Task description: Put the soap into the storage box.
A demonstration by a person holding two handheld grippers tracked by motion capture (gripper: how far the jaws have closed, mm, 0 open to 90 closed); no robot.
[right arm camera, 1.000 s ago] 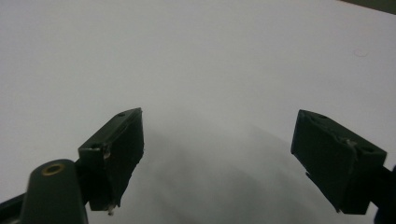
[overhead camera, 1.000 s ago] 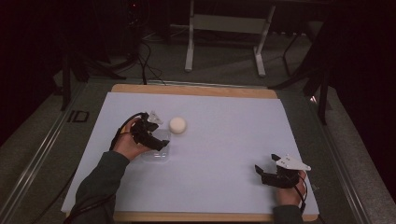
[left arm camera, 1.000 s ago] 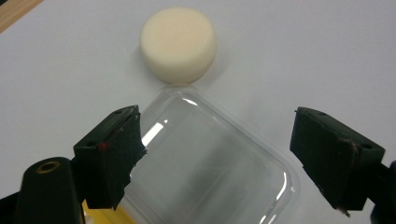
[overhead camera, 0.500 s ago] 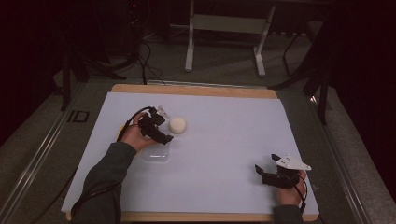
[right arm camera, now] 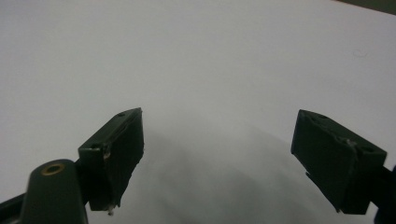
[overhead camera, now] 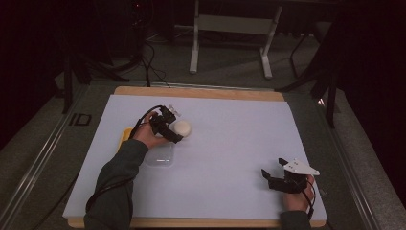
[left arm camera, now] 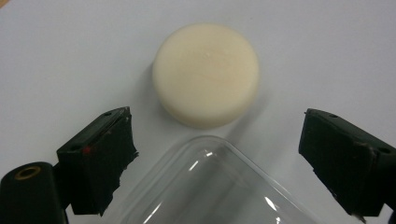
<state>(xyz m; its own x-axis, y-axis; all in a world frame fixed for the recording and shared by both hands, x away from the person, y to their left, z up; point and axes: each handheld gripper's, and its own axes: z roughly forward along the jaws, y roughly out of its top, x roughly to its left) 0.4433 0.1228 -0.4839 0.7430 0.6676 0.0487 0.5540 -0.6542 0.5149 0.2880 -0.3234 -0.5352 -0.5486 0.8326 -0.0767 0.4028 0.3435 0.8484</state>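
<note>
A: Dark flooring and black shadow ringed your bench; a pale metal stand (overhead camera: 230,33) rose behind it and black cables (overhead camera: 148,62) trailed across the floor to the far left.

B: And the surface you worked on?

A: Your wooden table (overhead camera: 201,92) carried a pale lilac-white sheet (overhead camera: 230,158) that covered nearly all of it, leaving a strip of wood bare along the far edge and the near one. The sheet lay flat and plain.

B: Where were your tools?

A: Your left gripper (overhead camera: 168,128) sat left of centre on the sheet, its black jaws spread wide with nothing pressed between them; they had just been opening. Your right gripper (overhead camera: 274,178) rested near the right front corner, well apart from everything else, its jaws likewise held wide over bare sheet.

B: And the things you were handling?

A: A clear plastic container (overhead camera: 159,155) lay just on your side of the left gripper, its rounded corner showing between the jaws in the left gripper view. A yellow object (overhead camera: 126,135) peeked out beside your left wrist; I could not tell what it was. Smallest was the cream round puck (overhead camera: 182,128), lying flat on the sheet just past the left jaw tips and just beyond the container's corner.
</note>
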